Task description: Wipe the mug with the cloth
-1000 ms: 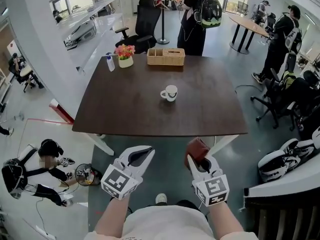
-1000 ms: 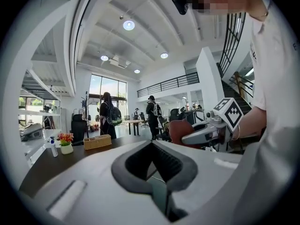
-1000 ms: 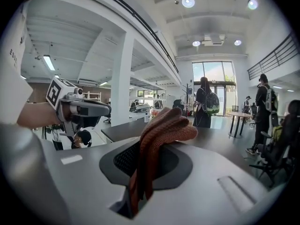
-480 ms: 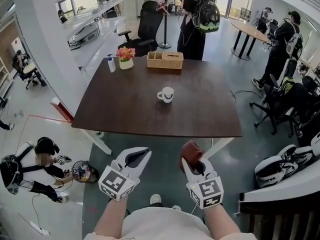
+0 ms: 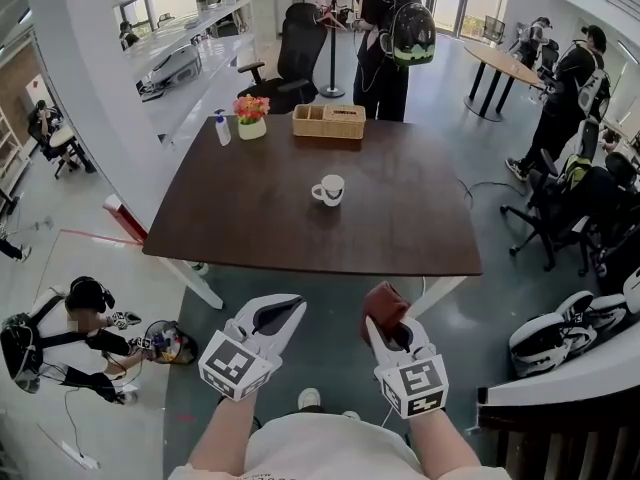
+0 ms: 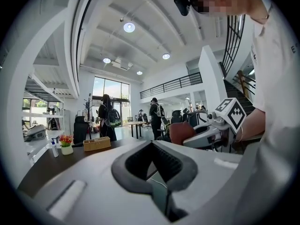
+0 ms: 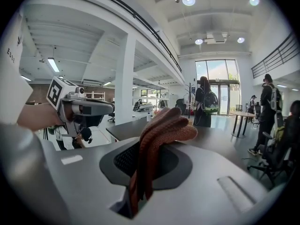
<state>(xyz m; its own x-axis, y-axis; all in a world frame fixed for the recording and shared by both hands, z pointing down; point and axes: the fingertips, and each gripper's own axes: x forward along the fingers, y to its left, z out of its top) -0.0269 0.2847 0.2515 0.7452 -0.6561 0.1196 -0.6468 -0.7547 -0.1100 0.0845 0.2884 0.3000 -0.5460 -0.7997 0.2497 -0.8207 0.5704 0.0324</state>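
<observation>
A white mug [image 5: 330, 190] stands near the middle of the dark brown table [image 5: 250, 218], handle to the left. A folded rust-brown cloth [image 5: 385, 303] [image 7: 161, 130] sticks up from my right gripper [image 5: 388, 318], whose jaws are shut on it. My left gripper [image 5: 278, 313] is held beside it, jaws closed with nothing between them [image 6: 157, 172]. Both grippers hang over the floor, short of the table's near edge and well away from the mug. From the left gripper view I see the right gripper and its cloth [image 6: 180, 131].
At the table's far edge sit a wicker box [image 5: 329, 121], a small flower pot [image 5: 251, 116] and a spray bottle [image 5: 221, 126]. A black office chair [image 5: 292, 48] and a person with a backpack [image 5: 395, 28] stand behind the table. More people and chairs [image 5: 575, 183] are at the right.
The view has shifted slightly, so the table and mug sit a little higher and further left. Both grippers keep their pose and the cloth stays clamped.
</observation>
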